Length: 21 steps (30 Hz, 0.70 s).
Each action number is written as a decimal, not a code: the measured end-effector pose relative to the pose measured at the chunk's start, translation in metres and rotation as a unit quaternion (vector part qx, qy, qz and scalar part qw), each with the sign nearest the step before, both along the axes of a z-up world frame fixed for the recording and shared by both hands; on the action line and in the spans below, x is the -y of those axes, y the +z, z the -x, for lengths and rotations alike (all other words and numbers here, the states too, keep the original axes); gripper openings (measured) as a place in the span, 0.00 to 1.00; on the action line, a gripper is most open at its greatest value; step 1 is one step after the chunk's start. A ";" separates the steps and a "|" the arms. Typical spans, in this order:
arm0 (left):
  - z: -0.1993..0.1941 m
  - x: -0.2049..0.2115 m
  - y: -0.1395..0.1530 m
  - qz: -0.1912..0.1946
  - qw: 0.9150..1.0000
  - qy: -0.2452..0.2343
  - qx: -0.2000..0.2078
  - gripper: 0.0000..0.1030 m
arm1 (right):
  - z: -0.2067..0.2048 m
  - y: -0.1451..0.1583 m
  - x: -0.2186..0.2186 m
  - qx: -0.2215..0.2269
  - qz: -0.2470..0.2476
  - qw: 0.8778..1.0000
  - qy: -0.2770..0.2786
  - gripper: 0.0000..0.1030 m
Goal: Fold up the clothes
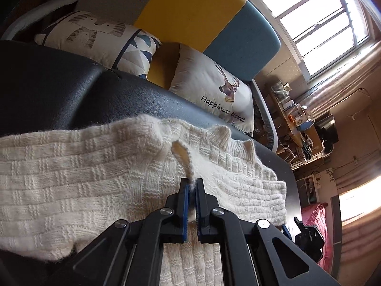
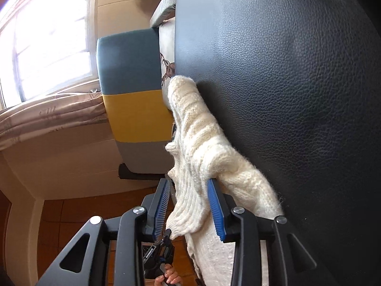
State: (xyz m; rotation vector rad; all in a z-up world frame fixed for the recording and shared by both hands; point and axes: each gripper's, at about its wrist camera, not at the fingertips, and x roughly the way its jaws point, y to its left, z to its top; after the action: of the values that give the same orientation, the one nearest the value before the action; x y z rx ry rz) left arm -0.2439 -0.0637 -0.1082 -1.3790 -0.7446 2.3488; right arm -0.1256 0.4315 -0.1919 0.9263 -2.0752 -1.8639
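1. A cream sweater point(image 1: 83, 166), knitted in a basket-weave block pattern with ribbed edges, is spread over a black leather-look surface point(image 1: 59, 90). Its weave looks fuzzy and thick.
2. A raised fold of the sweater is pinched between the blue pads of the left gripper point(image 1: 192, 183), whose jaws are closed on the knit.
3. In the right wrist view, a bunched, rolled part of the sweater point(image 2: 202, 147) is seen lying along the edge of the surface point(image 2: 297, 95).
4. The right gripper point(image 2: 190, 190) is seen with its jaws apart; knit lies between the pads, touching the right pad, clear of the left.
5. Two printed cushions point(image 1: 214, 90) and a yellow-and-blue backrest point(image 1: 202, 16) are noted beyond the surface.
6. A hand point(image 2: 170, 277) is seen below the right gripper.
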 end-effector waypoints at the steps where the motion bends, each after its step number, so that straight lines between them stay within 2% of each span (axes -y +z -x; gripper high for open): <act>1: 0.000 0.000 -0.002 0.007 1.000 0.004 0.003 0.05 | 0.000 0.000 -0.001 0.005 -0.005 1.000 -0.016 0.34; 4: 0.000 0.005 -0.016 0.034 0.999 0.024 0.025 0.05 | -0.004 -0.002 -0.008 0.016 -0.013 0.997 -0.068 0.34; 7: -0.003 0.010 -0.028 0.060 0.997 0.036 0.043 0.05 | -0.010 -0.006 -0.011 0.019 -0.009 0.997 -0.076 0.34; 9: -0.004 0.009 -0.034 0.059 0.997 0.022 0.055 0.05 | -0.013 -0.004 -0.012 0.018 -0.017 0.998 -0.053 0.34; 13: -0.006 0.007 -0.030 0.059 0.997 0.014 0.050 0.06 | -0.016 0.017 -0.017 0.005 -0.077 0.997 -0.010 0.34; 16: -0.004 0.012 -0.022 0.051 0.997 0.034 0.050 0.06 | 0.005 0.041 -0.019 -0.022 -0.118 0.993 0.012 0.34; 18: -0.006 0.015 -0.015 0.059 0.996 0.051 0.040 0.06 | 0.026 0.052 -0.014 -0.029 -0.164 0.985 0.043 0.34; 20: -0.007 0.014 -0.015 0.070 0.996 0.048 0.038 0.06 | 0.043 0.050 -0.007 -0.017 -0.179 0.981 0.072 0.34; 21: -0.008 0.014 -0.018 0.070 0.995 0.048 0.043 0.06 | 0.051 0.043 -0.003 0.004 -0.179 0.980 0.088 0.34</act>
State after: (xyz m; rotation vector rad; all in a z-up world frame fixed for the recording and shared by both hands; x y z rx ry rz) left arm -0.2358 -0.0780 -0.1260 -1.5441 -0.6952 2.4716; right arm -0.1766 0.4348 -0.1491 1.1546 -1.6246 -2.1753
